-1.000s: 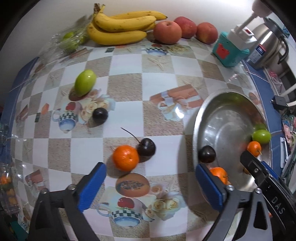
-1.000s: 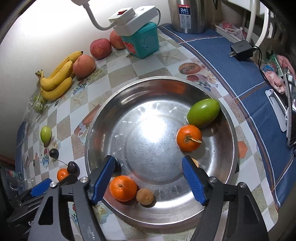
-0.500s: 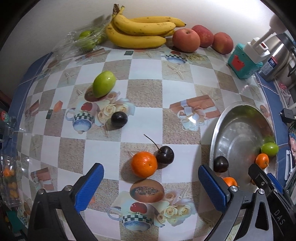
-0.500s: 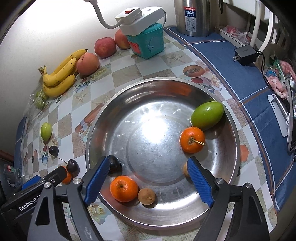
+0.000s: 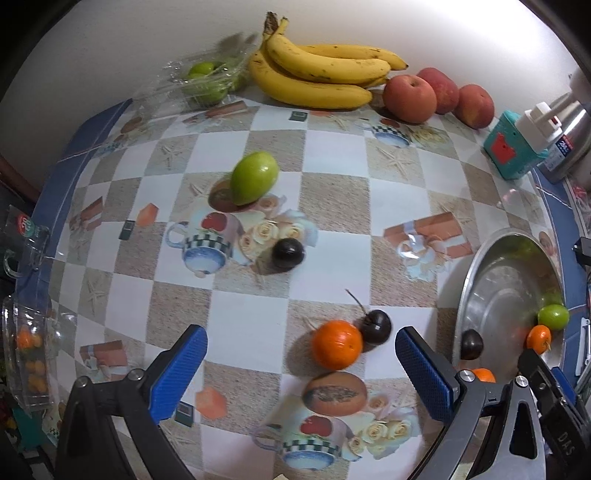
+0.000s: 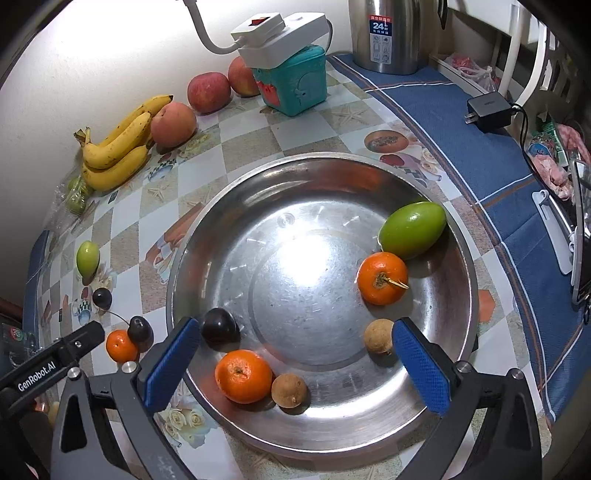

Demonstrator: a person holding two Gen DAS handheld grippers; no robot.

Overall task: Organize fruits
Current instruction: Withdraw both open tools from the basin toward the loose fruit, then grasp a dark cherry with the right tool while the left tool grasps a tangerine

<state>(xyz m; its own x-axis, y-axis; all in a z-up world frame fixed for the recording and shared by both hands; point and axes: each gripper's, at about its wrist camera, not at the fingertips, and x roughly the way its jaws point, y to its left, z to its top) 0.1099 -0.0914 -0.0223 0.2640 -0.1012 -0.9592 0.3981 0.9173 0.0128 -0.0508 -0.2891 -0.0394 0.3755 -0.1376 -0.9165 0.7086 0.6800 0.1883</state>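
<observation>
A steel bowl (image 6: 458, 362) holds a green fruit (image 6: 412, 229), two oranges (image 6: 382, 277) (image 6: 243, 376), a dark plum (image 6: 219, 326) and two small brown fruits (image 6: 378, 335). My right gripper (image 6: 291, 363) is open and empty above the bowl's near side. My left gripper (image 5: 301, 373) is open and empty over the table, just short of an orange (image 5: 337, 344) and a dark stemmed fruit (image 5: 375, 326). Farther off lie a dark plum (image 5: 288, 252) and a green fruit (image 5: 255, 178). The bowl shows at the right in the left wrist view (image 5: 491, 295).
Bananas (image 5: 317, 74), three apples (image 5: 408, 98) and a bag of green fruit (image 5: 207, 79) line the back wall. A teal box with a power strip (image 6: 291, 79), a steel kettle (image 6: 388, 33) and a charger (image 6: 489, 110) stand beyond the bowl. A clear box (image 5: 26, 350) sits far left.
The left gripper has swung left, so the loose orange and dark fruit now sit toward its right finger. The right gripper has drawn back slightly over the bowl. Both stay open.
</observation>
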